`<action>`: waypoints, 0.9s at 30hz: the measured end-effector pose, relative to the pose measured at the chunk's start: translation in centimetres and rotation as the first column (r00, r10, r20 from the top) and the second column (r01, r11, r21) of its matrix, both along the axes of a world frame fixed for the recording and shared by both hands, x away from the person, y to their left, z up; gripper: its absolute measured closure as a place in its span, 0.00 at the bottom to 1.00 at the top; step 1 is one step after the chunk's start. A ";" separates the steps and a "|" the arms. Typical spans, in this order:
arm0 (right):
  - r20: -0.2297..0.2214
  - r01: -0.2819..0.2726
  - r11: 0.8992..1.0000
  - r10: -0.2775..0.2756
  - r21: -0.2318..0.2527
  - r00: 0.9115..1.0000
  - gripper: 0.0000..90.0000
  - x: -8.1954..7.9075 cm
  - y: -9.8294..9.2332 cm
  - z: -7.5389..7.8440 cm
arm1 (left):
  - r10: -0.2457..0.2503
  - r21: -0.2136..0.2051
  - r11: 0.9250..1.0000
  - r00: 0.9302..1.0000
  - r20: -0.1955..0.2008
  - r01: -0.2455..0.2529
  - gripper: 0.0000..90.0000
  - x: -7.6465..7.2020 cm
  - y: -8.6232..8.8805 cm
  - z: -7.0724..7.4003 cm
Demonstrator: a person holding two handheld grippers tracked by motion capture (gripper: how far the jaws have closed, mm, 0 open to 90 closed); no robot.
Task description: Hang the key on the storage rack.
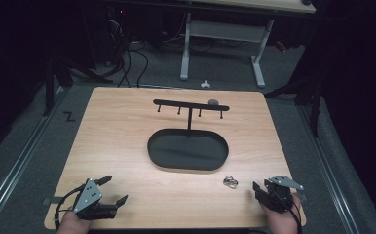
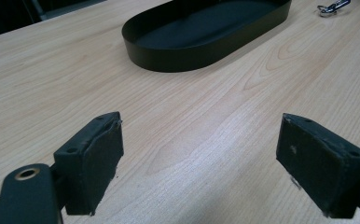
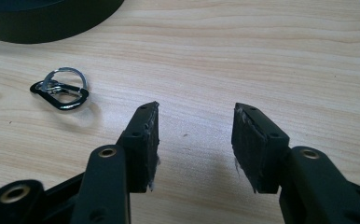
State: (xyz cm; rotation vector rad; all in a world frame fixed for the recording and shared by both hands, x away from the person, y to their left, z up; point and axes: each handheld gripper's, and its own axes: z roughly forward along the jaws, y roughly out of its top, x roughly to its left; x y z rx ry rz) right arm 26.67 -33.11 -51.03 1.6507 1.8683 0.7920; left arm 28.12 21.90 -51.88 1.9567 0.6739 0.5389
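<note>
A small black carabiner with a silver key ring (image 1: 230,182) lies on the wooden table, just in front of the black oval tray (image 1: 188,165). Seen from the right gripper view, the key ring (image 3: 60,88) sits to the upper left of the jaws. My right gripper (image 1: 257,189) rests at the table's near right corner, open, nothing between its pads (image 3: 148,140). My left gripper (image 1: 114,189) stands open wide at the near left, empty, with the tray (image 2: 169,63) far ahead of it. A black hook rack (image 1: 191,105) rises behind the tray.
The key ring (image 2: 329,8) also appears at the far right of the left gripper view. A small grey object (image 1: 213,102) lies by the rack's right end. Beyond the table stand a white-legged desk (image 1: 186,44) and floor cables (image 1: 127,63).
</note>
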 end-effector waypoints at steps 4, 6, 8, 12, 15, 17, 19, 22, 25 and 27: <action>-0.003 0.000 1.000 0.000 0.005 1.000 0.56 -0.1 0.0 -0.1 | 0.002 -0.003 1.000 1.000 0.002 -0.002 0.17 0.2 -0.2 0.0; -0.003 -0.001 1.000 0.001 0.006 1.000 0.56 -0.1 0.0 -0.1 | 0.000 -0.002 1.000 1.000 0.001 0.000 0.17 0.2 -0.2 0.0; -0.002 -0.004 1.000 0.004 0.003 1.000 0.56 -0.1 -0.1 -0.1 | -0.003 0.002 1.000 1.000 0.000 0.003 0.17 0.2 -0.3 0.0; -0.006 -0.004 1.000 0.004 0.014 1.000 0.56 0.0 -0.1 -0.2 | -0.002 -0.001 1.000 1.000 0.001 0.002 0.17 0.1 -0.2 0.0; -0.006 -0.003 1.000 0.003 0.020 1.000 0.56 -0.1 -0.1 -0.1 | 0.000 -0.003 1.000 1.000 0.001 0.000 0.17 0.1 -0.2 0.0; -0.005 -0.002 1.000 0.003 0.021 1.000 0.55 -0.1 0.0 -0.1 | -0.003 0.000 1.000 1.000 0.000 0.003 0.17 0.2 -0.2 0.0; -0.002 -0.007 1.000 0.007 0.017 1.000 0.55 -0.1 -0.1 -0.1 | -0.006 -0.001 1.000 1.000 0.002 0.006 0.17 0.1 -0.3 0.0; -0.004 -0.003 1.000 0.003 0.024 1.000 0.55 -0.1 -0.1 -0.1 | -0.007 0.000 1.000 1.000 0.000 0.007 0.17 0.1 -0.3 0.0; -0.005 -0.006 1.000 0.006 0.024 1.000 0.55 -0.1 -0.1 -0.1 | -0.009 0.002 1.000 1.000 -0.004 0.009 0.17 0.1 -0.3 -0.1; -0.002 -0.010 1.000 0.010 0.022 1.000 0.55 -0.1 0.0 -0.1 | -0.009 0.002 1.000 1.000 -0.002 0.009 0.17 0.1 -0.3 -0.1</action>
